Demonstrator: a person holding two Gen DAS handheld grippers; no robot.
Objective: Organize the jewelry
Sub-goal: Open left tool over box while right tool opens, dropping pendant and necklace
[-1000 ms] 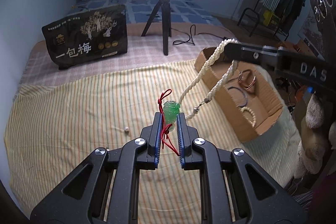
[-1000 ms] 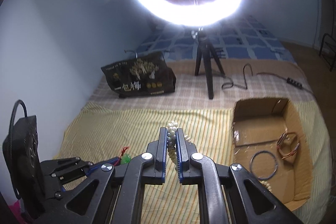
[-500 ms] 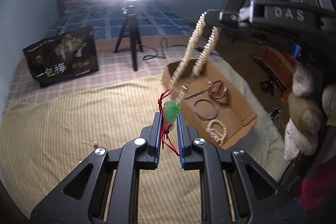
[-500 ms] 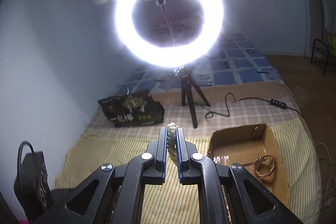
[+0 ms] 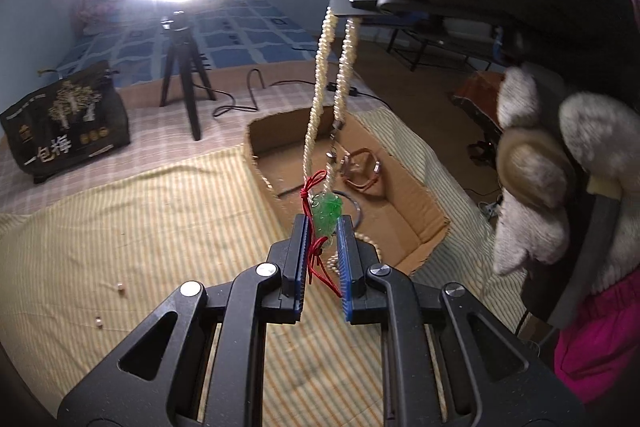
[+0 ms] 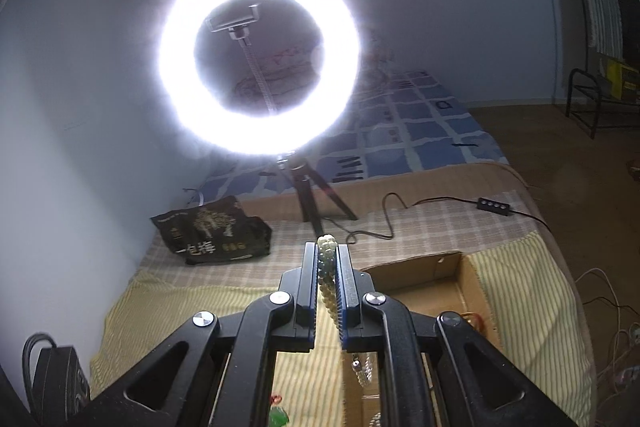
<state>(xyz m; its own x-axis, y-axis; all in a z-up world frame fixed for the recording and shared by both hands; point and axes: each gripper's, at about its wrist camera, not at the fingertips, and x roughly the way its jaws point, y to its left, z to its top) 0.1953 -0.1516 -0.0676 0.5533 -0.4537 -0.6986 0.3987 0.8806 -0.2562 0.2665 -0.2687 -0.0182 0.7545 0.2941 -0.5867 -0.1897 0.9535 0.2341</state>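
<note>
My left gripper (image 5: 323,223) is shut on a green jade pendant (image 5: 326,211) with a red cord, held above the near edge of the open cardboard box (image 5: 424,211). My right gripper (image 6: 327,251) is shut on a pearl necklace (image 6: 326,267). In the left wrist view the right gripper (image 5: 344,11) is high up, and the pearl necklace (image 5: 320,75) hangs from it in two strands down over the box. A copper bangle (image 5: 362,173), a dark ring bangle and a pearl bracelet lie in the box.
A ring light on a tripod (image 5: 182,67) stands behind the striped cloth (image 5: 140,227), with its cable beside it. A black snack bag (image 5: 66,123) sits at the back left. Two small beads (image 5: 120,289) lie on the cloth. A plush toy (image 5: 560,163) is at the right.
My right gripper has risen with the pearl necklace, which now hangs straight down over the box. My left gripper has moved right toward the box, still holding the pendant.
</note>
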